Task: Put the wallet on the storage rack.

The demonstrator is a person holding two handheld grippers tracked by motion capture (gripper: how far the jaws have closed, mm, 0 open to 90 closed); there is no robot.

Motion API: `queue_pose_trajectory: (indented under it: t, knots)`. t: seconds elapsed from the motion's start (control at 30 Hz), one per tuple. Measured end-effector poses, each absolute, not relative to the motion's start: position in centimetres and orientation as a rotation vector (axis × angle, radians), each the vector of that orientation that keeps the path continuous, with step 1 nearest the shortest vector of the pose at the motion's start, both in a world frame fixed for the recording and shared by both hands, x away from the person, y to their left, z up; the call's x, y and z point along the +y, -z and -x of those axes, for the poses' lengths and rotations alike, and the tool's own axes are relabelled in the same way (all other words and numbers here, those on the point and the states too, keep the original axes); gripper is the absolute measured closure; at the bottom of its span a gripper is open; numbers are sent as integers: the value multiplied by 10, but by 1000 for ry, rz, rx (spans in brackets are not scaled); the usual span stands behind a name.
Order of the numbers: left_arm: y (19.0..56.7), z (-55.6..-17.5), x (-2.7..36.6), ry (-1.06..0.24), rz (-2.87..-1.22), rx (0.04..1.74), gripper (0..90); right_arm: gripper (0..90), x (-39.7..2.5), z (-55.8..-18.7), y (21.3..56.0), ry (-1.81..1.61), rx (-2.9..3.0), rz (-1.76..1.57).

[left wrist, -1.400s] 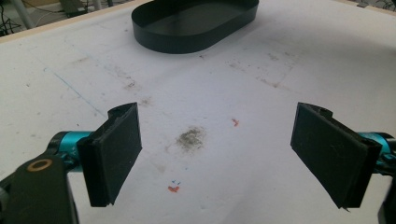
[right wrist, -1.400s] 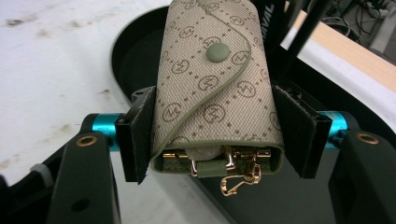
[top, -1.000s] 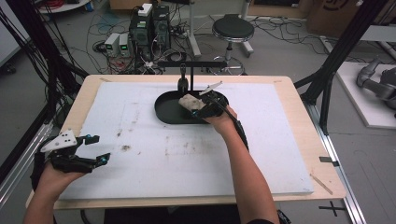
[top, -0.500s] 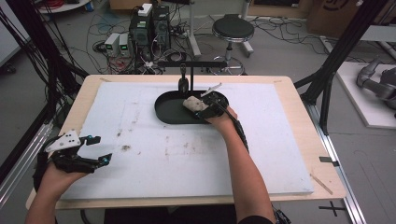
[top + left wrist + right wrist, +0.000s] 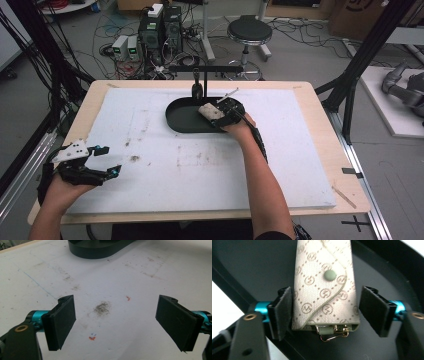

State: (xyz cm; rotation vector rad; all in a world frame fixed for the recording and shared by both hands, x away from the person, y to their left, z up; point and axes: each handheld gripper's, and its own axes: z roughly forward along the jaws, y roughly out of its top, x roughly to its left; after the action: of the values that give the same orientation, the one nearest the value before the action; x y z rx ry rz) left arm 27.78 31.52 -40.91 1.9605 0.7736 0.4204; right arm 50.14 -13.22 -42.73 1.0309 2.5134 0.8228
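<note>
Worktop [image 5: 310, 165]: a white sheet on a wooden board, scuffed and stained, bare across the lower half of the high view.
Tray [image 5: 182, 117]: black, oval, at upper centre of the high view; a black stand [image 5: 197, 80] rises just behind it.
Pouch [image 5: 324, 282]: beige, monogrammed, with a snap flap and a gold clasp at its near end; it lies in the tray.
Right gripper [image 5: 220, 114]: over the tray; its jaws are apart on either side of the pouch, the left pad about touching, the right pad clear of it.
Left gripper [image 5: 102, 160]: at lower left of the high view, jaws wide apart and holding nothing, well apart from the tray.
Progress: I'd say the pouch sits in the tray, either just set down or about to be taken; which, I cannot tell.
In the way: nothing near the pouch but the tray's rim.
</note>
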Motion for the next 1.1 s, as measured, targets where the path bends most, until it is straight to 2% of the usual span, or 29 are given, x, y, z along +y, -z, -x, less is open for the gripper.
queue_pose_trajectory:
  t: [0.13,0.73,1.1]
  knots:
    - [410,-278,316,-417,-1965,776,163,209,-134,-498,419,-858,2467,-1058]
    - [407,-287,299,-400,-1933,750,166,207,-167,-450,370,-992,2401,-984]
    - [407,-308,279,-377,-1909,722,166,205,-216,-405,357,-1078,2326,-976]
